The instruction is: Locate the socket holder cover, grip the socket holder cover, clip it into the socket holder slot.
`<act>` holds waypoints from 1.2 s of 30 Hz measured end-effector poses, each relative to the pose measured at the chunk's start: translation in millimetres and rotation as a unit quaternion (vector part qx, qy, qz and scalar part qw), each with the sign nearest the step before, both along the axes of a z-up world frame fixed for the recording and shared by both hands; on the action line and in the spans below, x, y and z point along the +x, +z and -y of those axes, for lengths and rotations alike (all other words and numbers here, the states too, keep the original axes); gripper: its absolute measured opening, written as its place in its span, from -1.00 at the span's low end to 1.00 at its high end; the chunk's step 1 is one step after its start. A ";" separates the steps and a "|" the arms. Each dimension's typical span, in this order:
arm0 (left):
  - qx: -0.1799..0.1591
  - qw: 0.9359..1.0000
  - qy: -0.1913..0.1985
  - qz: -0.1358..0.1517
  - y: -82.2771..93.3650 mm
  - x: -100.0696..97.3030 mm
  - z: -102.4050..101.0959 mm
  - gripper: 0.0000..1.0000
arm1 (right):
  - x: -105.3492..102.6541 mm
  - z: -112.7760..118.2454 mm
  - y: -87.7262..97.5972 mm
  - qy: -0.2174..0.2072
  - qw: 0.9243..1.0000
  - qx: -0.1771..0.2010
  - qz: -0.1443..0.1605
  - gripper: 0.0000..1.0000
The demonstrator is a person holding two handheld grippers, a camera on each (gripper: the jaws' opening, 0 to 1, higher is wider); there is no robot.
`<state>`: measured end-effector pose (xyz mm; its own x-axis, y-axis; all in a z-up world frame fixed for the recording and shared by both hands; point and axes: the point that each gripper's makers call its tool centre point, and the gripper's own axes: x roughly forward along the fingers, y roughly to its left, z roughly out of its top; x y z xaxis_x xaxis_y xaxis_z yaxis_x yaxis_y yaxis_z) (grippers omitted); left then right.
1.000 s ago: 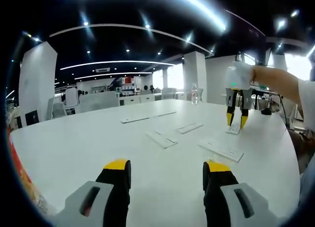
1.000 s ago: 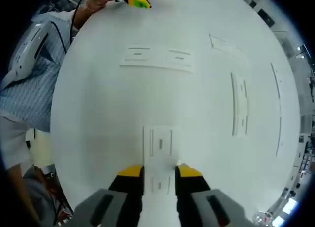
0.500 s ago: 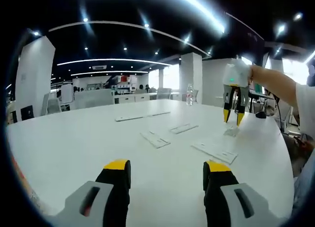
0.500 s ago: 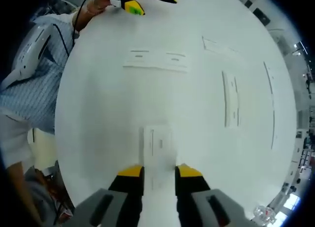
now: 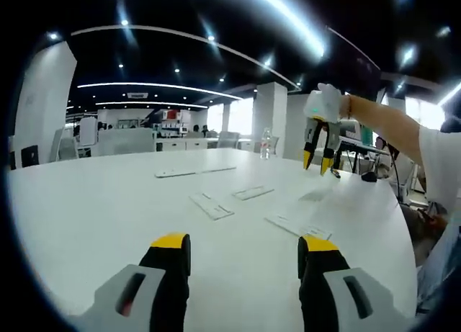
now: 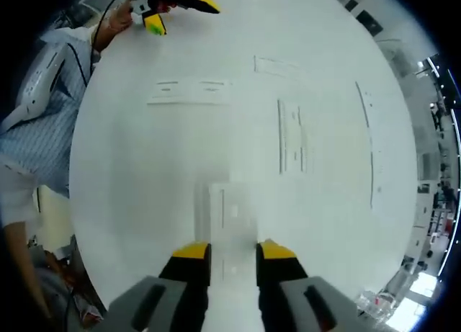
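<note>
My right gripper [image 6: 233,251] has its jaws closed on a small white socket holder cover [image 6: 232,220], a thin flat plate that juts forward from between the yellow tips above the white table [image 6: 130,202]. From the left gripper view that same right gripper [image 5: 318,160] hangs raised over the far side of the table, and the cover in it is too pale to make out there. My left gripper [image 5: 243,247] hovers low over the table with its jaws wide apart and nothing between them.

I judge the cover light, stiff and rather slick plastic, best pinched across its narrow width near one end so the clipping edge stays free.

Long white socket holder strips [image 6: 292,136] lie well apart ahead. Their slots are faint white on white, so I cannot tell which one lacks a cover
</note>
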<state>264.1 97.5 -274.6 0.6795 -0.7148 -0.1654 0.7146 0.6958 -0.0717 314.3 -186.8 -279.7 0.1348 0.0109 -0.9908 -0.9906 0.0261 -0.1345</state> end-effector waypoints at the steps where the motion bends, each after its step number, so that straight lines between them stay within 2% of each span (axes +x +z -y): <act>1: -0.003 1.000 -0.003 0.001 1.0 -0.8 1.0 0.25 | 3.5 0.4 -0.3 0.000 1.000 0.001 0.002 -0.49; 5: -0.012 1.000 -0.013 0.004 3.6 -3.8 4.6 0.29 | 20.4 1.8 -4.0 -0.002 1.000 -0.002 0.012 -0.48; 12: -0.016 0.999 -0.019 0.020 8.1 -6.4 7.1 0.28 | 47.1 -3.8 -16.9 -0.008 1.000 0.003 0.010 -0.48; 17: -0.013 1.000 -0.021 0.014 3.7 -6.3 8.7 0.29 | 63.1 -1.9 -31.1 -0.013 1.000 -0.001 0.000 -0.48; 31: -0.018 0.999 -0.025 0.030 6.5 -8.7 11.2 0.23 | 73.4 -6.0 -55.0 -0.007 1.000 -0.007 -0.016 -0.49; 36: -0.009 0.999 -0.025 0.022 0.8 -7.9 12.7 0.23 | 74.8 -7.0 -58.0 -0.005 1.000 -0.003 -0.019 -0.48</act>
